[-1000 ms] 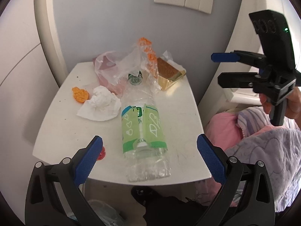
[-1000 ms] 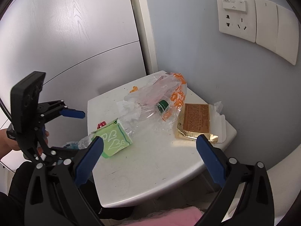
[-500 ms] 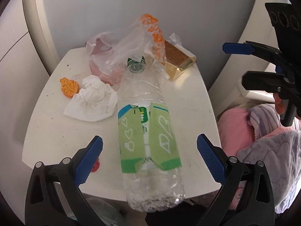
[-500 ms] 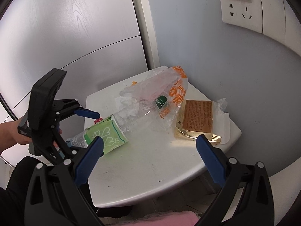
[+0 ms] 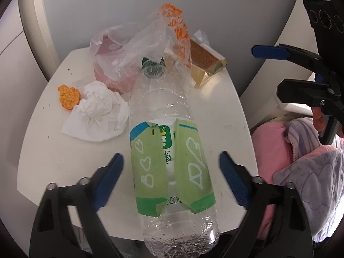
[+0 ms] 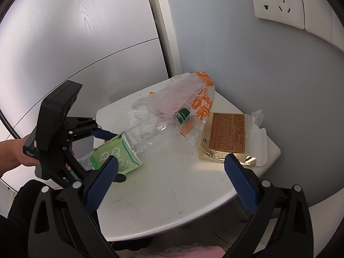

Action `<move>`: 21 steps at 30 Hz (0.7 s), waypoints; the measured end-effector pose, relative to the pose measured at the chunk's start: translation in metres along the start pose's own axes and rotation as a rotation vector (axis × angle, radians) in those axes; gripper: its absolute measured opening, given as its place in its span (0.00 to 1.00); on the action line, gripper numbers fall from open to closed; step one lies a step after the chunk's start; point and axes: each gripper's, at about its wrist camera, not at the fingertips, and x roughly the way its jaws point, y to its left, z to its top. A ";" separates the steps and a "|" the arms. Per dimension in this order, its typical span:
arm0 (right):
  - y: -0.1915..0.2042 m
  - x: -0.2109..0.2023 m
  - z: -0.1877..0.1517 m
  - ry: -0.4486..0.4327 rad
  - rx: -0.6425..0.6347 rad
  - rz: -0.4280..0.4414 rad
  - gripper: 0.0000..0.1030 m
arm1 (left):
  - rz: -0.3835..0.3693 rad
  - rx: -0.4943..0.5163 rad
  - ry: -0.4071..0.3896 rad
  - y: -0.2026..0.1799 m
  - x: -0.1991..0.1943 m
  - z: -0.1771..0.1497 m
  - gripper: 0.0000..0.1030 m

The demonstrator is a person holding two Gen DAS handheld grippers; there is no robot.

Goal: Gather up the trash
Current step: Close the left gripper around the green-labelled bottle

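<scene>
Two grippers are hovering over a small white table [image 5: 43,161]. Straddling an empty plastic bottle [image 5: 169,150] lying there, the left gripper [image 5: 171,182] is closing, pads not yet touching; the right gripper [image 6: 172,180] is hanging empty, spread wide. Nothing seems collected: tissue [image 5: 99,111], plastic bag [image 5: 137,51] and gold wrapper [image 5: 206,64] are lying beyond the bottle. No bin is showing.

**Layout of the table**

A bottle [image 5: 169,150] is laid lengthwise on the table [image 5: 53,150], its base overhanging the near edge and its cap tucked under a plastic bag [image 5: 142,49] at the back. Left of the bottle a crumpled tissue [image 5: 99,111] is found; right of the bag, a foil packet [image 5: 206,64].
</scene>
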 end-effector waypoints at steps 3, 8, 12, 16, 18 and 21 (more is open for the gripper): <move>0.000 0.004 0.000 0.005 0.001 0.001 0.93 | 0.001 0.000 0.010 0.000 0.003 -0.001 0.71; 0.000 0.009 0.000 0.013 0.008 0.006 0.93 | -0.016 0.003 0.014 0.001 0.005 -0.001 0.63; 0.001 0.013 -0.001 0.027 0.013 0.013 0.93 | -0.022 0.012 0.020 0.001 0.005 -0.001 0.63; 0.000 0.019 -0.001 0.037 0.019 0.021 0.93 | -0.024 0.026 0.007 0.002 0.002 -0.002 0.62; -0.002 0.020 -0.001 0.040 0.035 0.034 0.93 | -0.024 0.031 -0.008 0.002 -0.001 -0.004 0.62; -0.006 0.023 -0.001 0.051 0.074 0.064 0.93 | -0.025 0.044 -0.025 0.001 -0.006 -0.005 0.62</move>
